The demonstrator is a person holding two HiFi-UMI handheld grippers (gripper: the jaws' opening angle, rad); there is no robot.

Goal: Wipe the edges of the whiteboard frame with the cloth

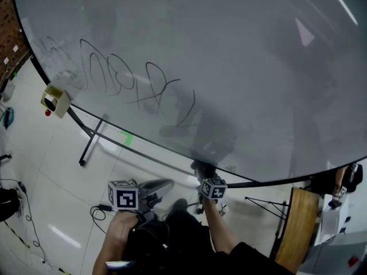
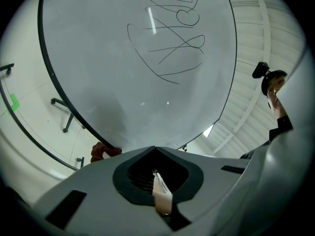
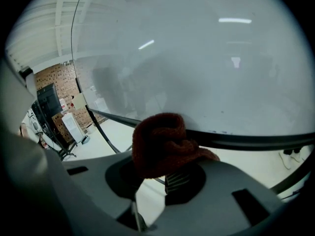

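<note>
The whiteboard [image 1: 218,56] fills the head view, with black scribbles at its left and a thin black frame [image 1: 143,157] along its lower edge. My right gripper [image 1: 203,169] is shut on a dark red knitted cloth [image 3: 161,146], which presses against the frame's lower edge [image 3: 246,140]. My left gripper [image 1: 159,187] hangs a little below and left of it, off the board, its jaws together with nothing between them [image 2: 156,173]. From the left gripper view the cloth [image 2: 102,151] shows as a red patch at the frame.
A small cream box [image 1: 55,99] is fixed at the frame's left end. The board's stand legs [image 1: 92,139] and green tape [image 1: 127,137] are on the white floor. Cables [image 1: 23,211] lie at the left, a wooden panel [image 1: 301,225] and a person [image 1: 341,182] at the right.
</note>
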